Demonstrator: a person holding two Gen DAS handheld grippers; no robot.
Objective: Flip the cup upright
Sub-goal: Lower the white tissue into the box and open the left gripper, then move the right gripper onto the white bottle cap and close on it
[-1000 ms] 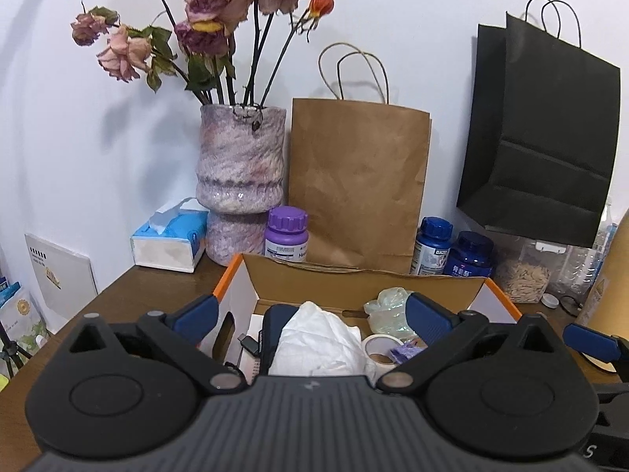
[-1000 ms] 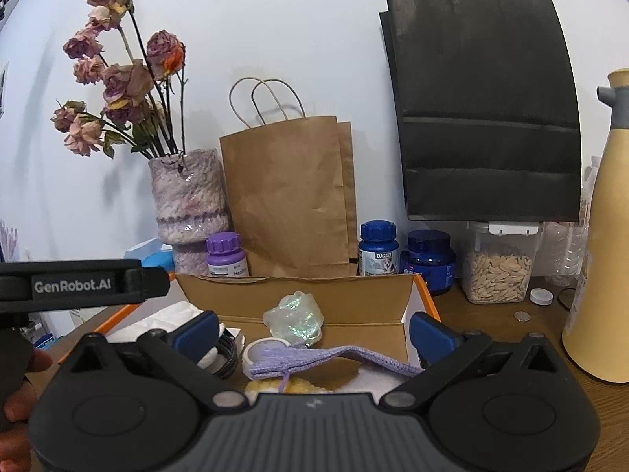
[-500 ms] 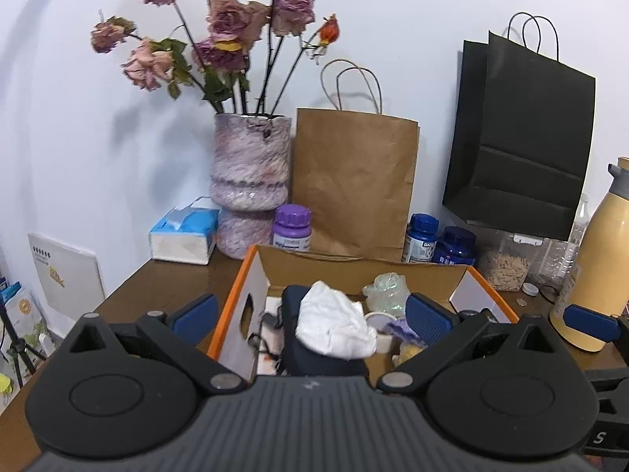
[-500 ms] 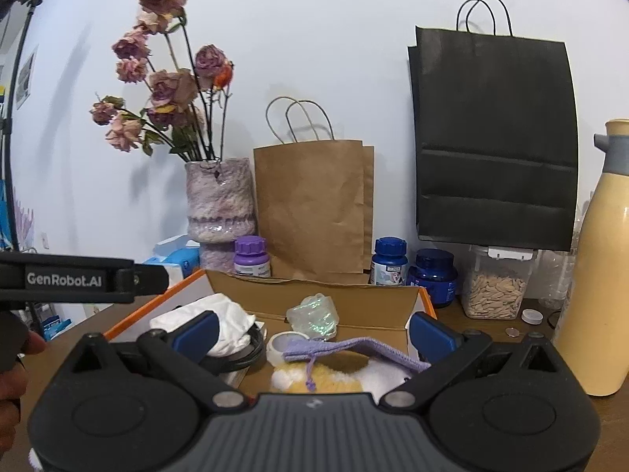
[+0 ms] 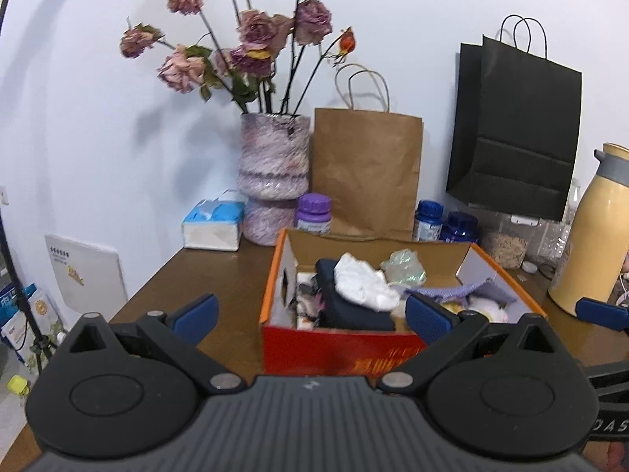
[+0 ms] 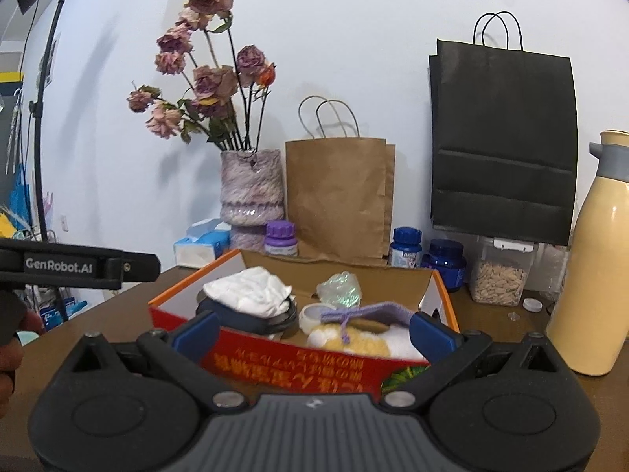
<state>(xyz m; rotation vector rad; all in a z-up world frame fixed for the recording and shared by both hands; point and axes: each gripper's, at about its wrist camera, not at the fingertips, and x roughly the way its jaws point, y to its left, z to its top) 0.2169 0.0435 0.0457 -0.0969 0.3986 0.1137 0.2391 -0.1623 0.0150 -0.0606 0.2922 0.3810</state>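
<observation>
No cup shows clearly in either view. A red and orange cardboard box (image 5: 342,348) sits on the brown table (image 5: 220,279), filled with a white cloth (image 5: 363,283), a dark pouch, a purple knitted bag (image 6: 365,310) and a white ring-shaped thing (image 6: 314,312). My left gripper (image 5: 312,314) hovers open in front of the box with nothing between its fingers. My right gripper (image 6: 314,333) is open as well, just before the box's red front wall (image 6: 298,362). The left gripper's body (image 6: 78,266) crosses the left edge of the right wrist view.
Behind the box stand a vase of dried roses (image 5: 273,181), a brown paper bag (image 5: 365,173), a black paper bag (image 5: 515,133), a tissue box (image 5: 212,226), a purple bottle (image 5: 312,212), blue bottles (image 5: 458,226) and a seed jar (image 6: 499,279). A cream flask (image 6: 589,259) stands at right.
Both grippers have drawn back from above the box toward me, so its red front wall now shows. Both stay open. Nothing in the box has moved.
</observation>
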